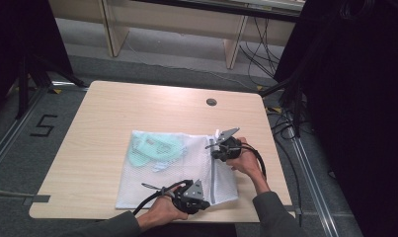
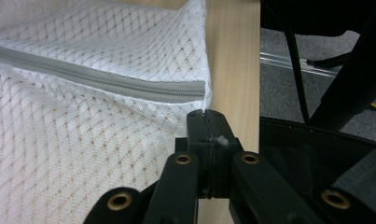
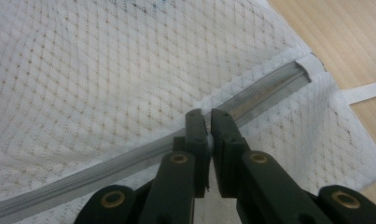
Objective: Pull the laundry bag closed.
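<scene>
A white mesh laundry bag [image 1: 172,177] lies flat on the wooden table [image 1: 137,103], with a pale green garment [image 1: 154,148] inside its far left part. A grey zipper [image 1: 214,173] runs along the bag's right side. My left gripper [image 1: 208,202] sits at the bag's near right corner with its jaws shut and a wisp of white mesh pinched between them; its own view shows the left gripper [image 2: 206,116] just below the zipper's closed end [image 2: 195,88]. My right gripper [image 1: 215,154] is at the zipper's far end, and the right gripper [image 3: 204,116] is shut on the zipper pull; the zipper [image 3: 269,88] gapes beyond the jaws.
A round cable hole [image 1: 211,102] sits near the table's far edge. The table's right edge [image 2: 237,70] runs close beside the bag's corner, with floor and black cables [image 1: 285,123] past it. A white fabric tab [image 3: 363,91] sticks out from the bag's far end.
</scene>
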Available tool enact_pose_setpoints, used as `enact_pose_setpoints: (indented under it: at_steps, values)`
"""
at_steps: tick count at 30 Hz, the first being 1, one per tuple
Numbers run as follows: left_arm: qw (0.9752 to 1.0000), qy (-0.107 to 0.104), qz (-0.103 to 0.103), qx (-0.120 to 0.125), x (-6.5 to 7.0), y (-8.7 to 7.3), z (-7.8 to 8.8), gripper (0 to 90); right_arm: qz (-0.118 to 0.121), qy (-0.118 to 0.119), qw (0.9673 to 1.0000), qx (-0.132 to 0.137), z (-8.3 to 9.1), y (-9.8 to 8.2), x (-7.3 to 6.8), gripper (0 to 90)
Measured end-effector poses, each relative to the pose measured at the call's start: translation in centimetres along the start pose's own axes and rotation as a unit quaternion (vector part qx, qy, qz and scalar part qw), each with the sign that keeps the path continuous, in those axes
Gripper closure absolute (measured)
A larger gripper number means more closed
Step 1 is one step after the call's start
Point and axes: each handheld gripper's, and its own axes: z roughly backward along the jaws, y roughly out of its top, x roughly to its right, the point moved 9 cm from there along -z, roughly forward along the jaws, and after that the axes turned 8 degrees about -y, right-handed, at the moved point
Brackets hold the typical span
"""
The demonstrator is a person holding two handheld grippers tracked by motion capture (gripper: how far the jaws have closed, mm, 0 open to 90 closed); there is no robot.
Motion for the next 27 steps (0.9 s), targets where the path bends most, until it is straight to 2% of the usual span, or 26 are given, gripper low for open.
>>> enact_pose_setpoints:
  at_steps: [3, 4, 6, 11, 15, 16, 20, 24, 26, 27]
  values:
    - [1.0, 0.002, -0.002, 0.0, -0.1, 0.0, 0.0, 89.7, 0.001, -0.004, 1.0, 0.001, -0.1, 0.2, 0.1, 86.7]
    - [1.0, 0.001, 0.001, 0.003, -0.1, 0.0, 0.1, 89.7, 0.014, -0.01, 0.9998, 0.004, -0.1, 0.3, 0.4, 86.7]
    - [1.0, 0.0, 0.001, 0.002, -0.1, 0.1, 0.1, 89.7, 0.014, -0.007, 0.9999, 0.004, -0.3, 0.3, 0.5, 86.7]
    - [1.0, 0.005, -0.007, 0.002, 0.0, 0.0, -0.1, 89.7, 0.005, -0.012, 0.9999, 0.009, -0.6, 0.6, 0.9, 86.7]
    - [1.0, 0.004, -0.003, 0.004, -0.1, 0.1, 0.0, 89.7, 0.001, -0.01, 0.9999, 0.007, -0.9, 0.5, 1.3, 86.7]
    - [1.0, 0.003, -0.005, 0.002, 0.0, 0.1, 0.0, 89.7, -0.007, -0.015, 0.9999, 0.003, -0.9, 0.5, 1.4, 86.7]
    - [1.0, 0.004, -0.005, 0.0, 0.0, 0.0, -0.1, 89.7, -0.011, -0.022, 0.9997, 0.01, -1.0, 0.9, 1.8, 86.7]
    - [1.0, 0.005, -0.004, 0.002, 0.0, 0.0, 0.0, 89.7, 0.0, -0.027, 0.9996, 0.012, -1.3, 1.3, 2.3, 86.7]
    - [1.0, 0.006, -0.006, 0.003, 0.0, 0.0, -0.1, 89.7, -0.004, -0.022, 0.9996, 0.016, -1.4, 1.5, 2.4, 86.7]
    - [1.0, 0.006, -0.006, 0.004, 0.0, 0.0, -0.1, 89.7, -0.005, -0.029, 0.9994, 0.017, -1.4, 1.5, 2.6, 86.7]
